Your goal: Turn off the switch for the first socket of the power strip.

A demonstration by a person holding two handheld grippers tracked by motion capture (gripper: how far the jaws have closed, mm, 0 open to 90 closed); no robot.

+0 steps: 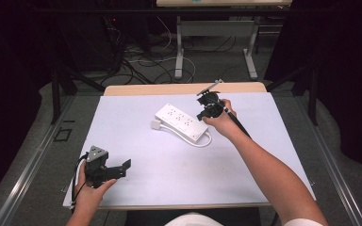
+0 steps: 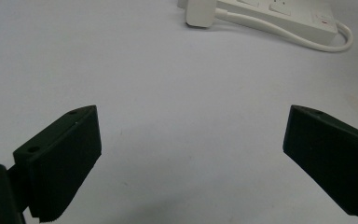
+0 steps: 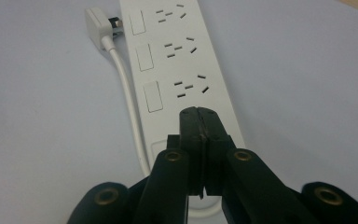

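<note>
A white power strip (image 1: 181, 121) lies at the middle of the white table top, its white cable (image 3: 127, 97) looping back to its own plug (image 1: 156, 124) at the strip's left end. My right gripper (image 1: 207, 109) hovers over the strip's right end, jaws pressed together with nothing between them; in the right gripper view the gripper (image 3: 200, 116) sits just above the power strip (image 3: 177, 65) near its last switch. My left gripper (image 1: 122, 167) rests near the table's front left corner, jaws wide apart and empty. From the left gripper view the plug (image 2: 201, 13) lies far ahead.
The white sheet (image 1: 136, 155) covers the table, with a wooden edge (image 1: 146, 88) at the back. Beyond it stand another table's legs (image 1: 179, 47) and loose cables on the floor. Dark curtains flank both sides.
</note>
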